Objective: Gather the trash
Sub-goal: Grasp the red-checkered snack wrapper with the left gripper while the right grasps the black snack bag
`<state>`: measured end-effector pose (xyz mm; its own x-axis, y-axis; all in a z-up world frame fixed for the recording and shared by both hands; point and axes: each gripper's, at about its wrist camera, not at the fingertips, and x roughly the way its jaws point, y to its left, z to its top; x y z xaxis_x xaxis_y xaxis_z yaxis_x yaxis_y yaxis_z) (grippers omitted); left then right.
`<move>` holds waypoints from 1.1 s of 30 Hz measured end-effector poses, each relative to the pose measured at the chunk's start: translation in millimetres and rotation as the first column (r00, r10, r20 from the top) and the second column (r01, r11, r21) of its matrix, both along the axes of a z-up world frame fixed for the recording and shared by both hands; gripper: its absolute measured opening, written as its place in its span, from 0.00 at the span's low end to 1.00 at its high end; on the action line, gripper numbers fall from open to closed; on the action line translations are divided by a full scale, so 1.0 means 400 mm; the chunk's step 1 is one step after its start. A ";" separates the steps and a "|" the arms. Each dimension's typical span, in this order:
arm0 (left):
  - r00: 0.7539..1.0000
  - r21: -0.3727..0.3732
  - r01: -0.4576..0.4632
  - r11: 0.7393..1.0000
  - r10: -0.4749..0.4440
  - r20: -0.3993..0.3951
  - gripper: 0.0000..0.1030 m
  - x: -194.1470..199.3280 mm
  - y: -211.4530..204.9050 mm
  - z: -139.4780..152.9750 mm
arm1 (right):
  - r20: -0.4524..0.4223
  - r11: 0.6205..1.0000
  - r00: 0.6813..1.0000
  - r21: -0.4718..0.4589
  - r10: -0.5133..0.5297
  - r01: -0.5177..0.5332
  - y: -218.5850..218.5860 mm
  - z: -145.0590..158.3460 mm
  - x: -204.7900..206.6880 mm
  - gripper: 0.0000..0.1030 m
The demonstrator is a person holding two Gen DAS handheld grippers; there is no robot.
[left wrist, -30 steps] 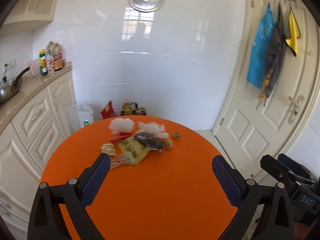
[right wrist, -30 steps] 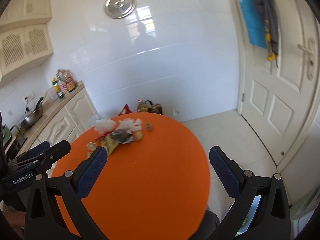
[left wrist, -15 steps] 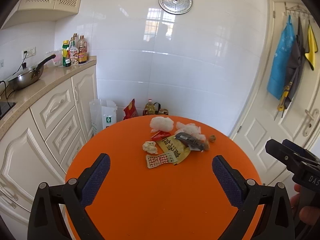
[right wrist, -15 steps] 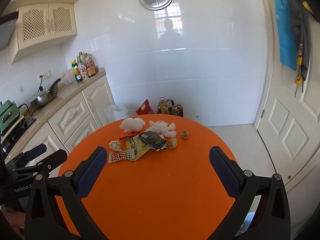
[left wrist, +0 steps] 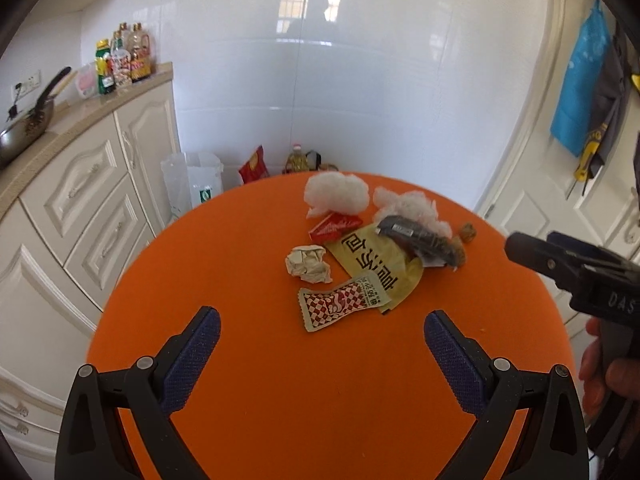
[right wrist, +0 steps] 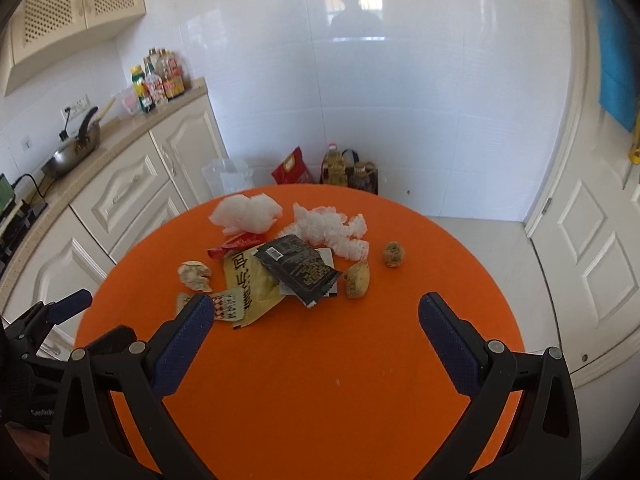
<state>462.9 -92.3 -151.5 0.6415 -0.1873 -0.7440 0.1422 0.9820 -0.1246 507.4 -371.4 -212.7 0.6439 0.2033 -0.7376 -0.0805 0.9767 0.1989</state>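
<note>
A round orange table (right wrist: 360,380) sits before me, with a small heap of trash lying on its far half. In the heap are two white fluffy wads (right wrist: 246,213), a red wrapper (left wrist: 335,227), a crumpled paper ball (left wrist: 308,263), a checkered sachet (left wrist: 340,305) and a black packet (right wrist: 298,266) lying on a yellow bag (right wrist: 250,284). Two brownish lumps (right wrist: 357,279), perhaps food scraps, lie just right of the heap.

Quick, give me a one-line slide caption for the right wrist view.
Right gripper, jaws open and empty, above the orange table, facing a trash pile of wrappers and tissue.
</note>
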 end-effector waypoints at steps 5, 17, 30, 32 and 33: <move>0.996 0.019 0.049 0.999 -0.048 -0.077 0.96 0.164 -0.037 -0.083 | -0.070 0.996 0.994 -0.023 0.081 -0.083 0.047 -0.088 0.124 0.96; 0.985 0.078 0.126 0.989 -0.115 -0.131 0.82 0.424 -0.135 -0.197 | -0.125 0.979 0.972 -0.023 0.196 -0.201 0.103 -0.175 0.213 0.43; 0.987 0.014 0.091 0.996 -0.089 -0.131 0.18 0.501 -0.109 -0.217 | -0.118 0.986 0.982 0.084 0.151 -0.141 0.031 -0.149 0.040 0.25; 0.986 0.017 0.107 0.994 -0.104 -0.133 0.18 0.494 -0.114 -0.218 | -0.123 0.987 0.982 0.087 0.145 -0.135 0.029 -0.151 0.011 0.25; 0.985 0.027 0.118 0.993 -0.113 -0.134 0.20 0.506 -0.121 -0.221 | -0.125 0.987 0.982 0.090 0.142 -0.131 0.026 -0.152 -0.004 0.25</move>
